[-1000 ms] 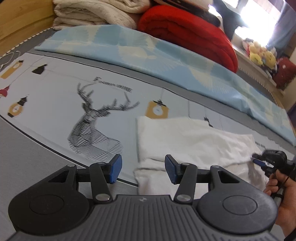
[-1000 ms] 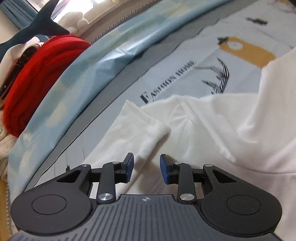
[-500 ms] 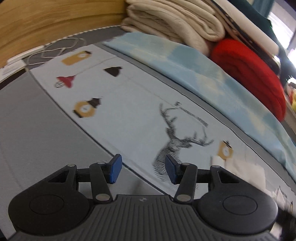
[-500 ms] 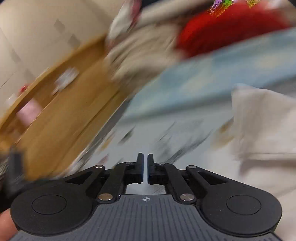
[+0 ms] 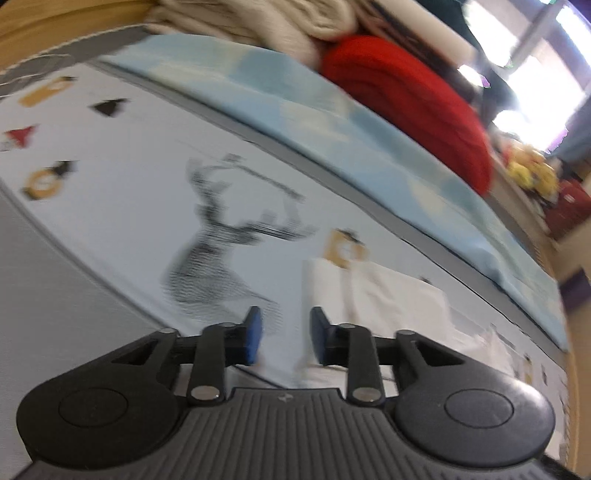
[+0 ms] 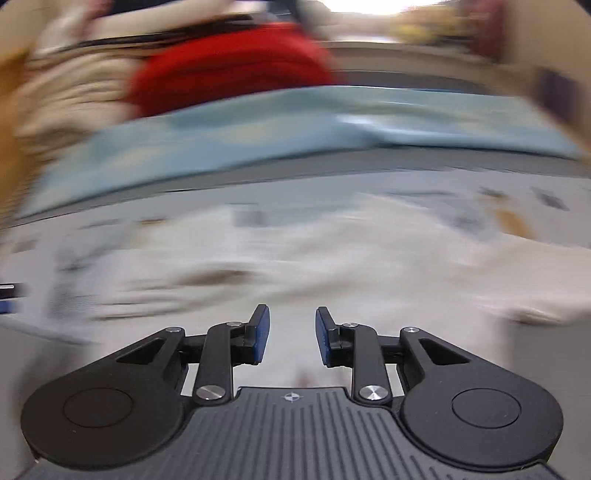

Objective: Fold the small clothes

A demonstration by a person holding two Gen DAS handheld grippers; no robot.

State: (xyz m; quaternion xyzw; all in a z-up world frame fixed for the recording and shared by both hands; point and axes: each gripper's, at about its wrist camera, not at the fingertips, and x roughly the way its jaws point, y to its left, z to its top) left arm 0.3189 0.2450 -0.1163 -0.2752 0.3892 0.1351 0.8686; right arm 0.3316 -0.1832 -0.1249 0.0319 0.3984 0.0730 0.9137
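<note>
A white garment [image 5: 391, 295] lies folded on the printed bed sheet [image 5: 129, 192], right of the deer print. My left gripper [image 5: 282, 339] hovers over the sheet at the garment's left edge; its jaws are closing with nothing between them. In the blurred right wrist view the same white garment [image 6: 332, 258] spreads across the middle. My right gripper [image 6: 291, 338] hangs above the cloth, its jaws opening and empty.
A light blue quilt [image 5: 295, 110] runs along the far side of the bed. Behind it sit a red blanket [image 5: 406, 99] and a beige folded blanket [image 5: 277, 22]. Stuffed toys [image 5: 532, 173] sit at the window. The wooden headboard [image 5: 55, 18] stands at far left.
The left gripper swung left off the garment and has come back toward its left edge, jaws narrower. The right gripper let the sleeve go, shut, swung away, and now stands open over the cloth.
</note>
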